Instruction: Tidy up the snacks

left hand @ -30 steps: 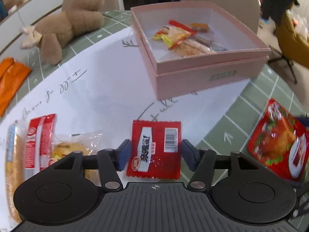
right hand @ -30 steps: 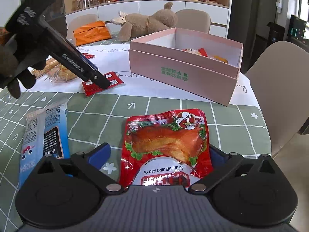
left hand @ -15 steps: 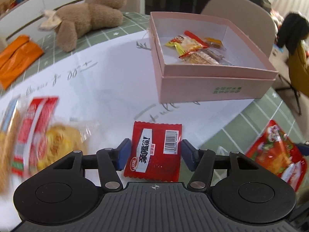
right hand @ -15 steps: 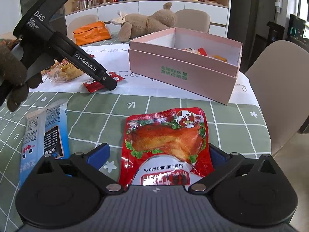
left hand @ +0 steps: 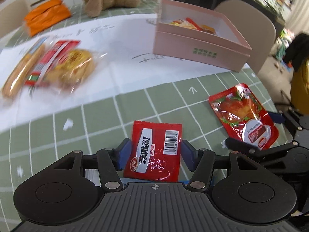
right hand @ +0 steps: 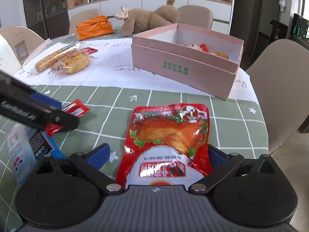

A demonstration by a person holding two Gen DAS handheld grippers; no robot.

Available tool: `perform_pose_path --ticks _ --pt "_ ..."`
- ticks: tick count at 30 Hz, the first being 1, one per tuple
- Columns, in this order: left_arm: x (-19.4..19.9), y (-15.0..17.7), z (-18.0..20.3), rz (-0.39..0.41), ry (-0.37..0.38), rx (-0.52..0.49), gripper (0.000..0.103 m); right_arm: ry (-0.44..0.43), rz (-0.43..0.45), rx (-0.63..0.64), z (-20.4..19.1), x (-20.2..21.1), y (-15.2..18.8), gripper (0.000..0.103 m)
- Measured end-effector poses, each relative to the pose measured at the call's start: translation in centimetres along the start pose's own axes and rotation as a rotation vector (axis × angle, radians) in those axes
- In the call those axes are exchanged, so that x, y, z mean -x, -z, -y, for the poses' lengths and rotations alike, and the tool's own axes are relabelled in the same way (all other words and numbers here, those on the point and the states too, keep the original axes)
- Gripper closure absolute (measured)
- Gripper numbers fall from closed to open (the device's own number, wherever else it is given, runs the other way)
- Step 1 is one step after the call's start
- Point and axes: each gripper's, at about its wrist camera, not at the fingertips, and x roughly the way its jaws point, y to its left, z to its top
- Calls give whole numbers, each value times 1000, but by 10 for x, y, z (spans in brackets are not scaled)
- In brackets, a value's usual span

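The red sachet (left hand: pixel 154 150) sits clamped edge to edge in the left gripper (left hand: pixel 155 155), lifted off the desk (left hand: pixel 96 116), probably bound for the pink box (left hand: pixel 200 46) where other snacks lie. The chicken pouch (right hand: pixel 170 139) lies flat on the desk between the right gripper's (right hand: pixel 156 154) fingers, which are closing but not yet pressing it.

I see bright, even daylight; glare on red chicken pouch (right hand: pixel 170 135); left view's far-left snacks (left hand: pixel 50 65) motion-blurred; fisheye bends the edges.
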Motion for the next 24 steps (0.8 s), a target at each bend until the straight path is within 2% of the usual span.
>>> perform_pose_path --ticks 4,6,8,9,14,17,20,24 --pt "4 1 -8 0 18 69 41 34 30 -28 8 13 2 7" --pt "4 1 -7 -2 11 70 41 72 75 -2 5 23 2 7" --pt "4 1 -3 -2 -1 51 41 71 88 40 1 26 -1 8" --pt "4 2 -2 -2 -7 42 41 59 79 60 -2 25 -2 12" --pt "3 1 -1 -4 -9 38 41 16 -2 70 -12 5 -1 14" --pt "4 1 -1 -3 -11 36 41 -22 -3 22 -5 6 0 14" --pt "4 1 0 -3 -16 29 41 -32 -9 39 -3 8 0 14" --pt "3 1 0 -3 -19 32 41 10 12 91 -5 17 -2 14"
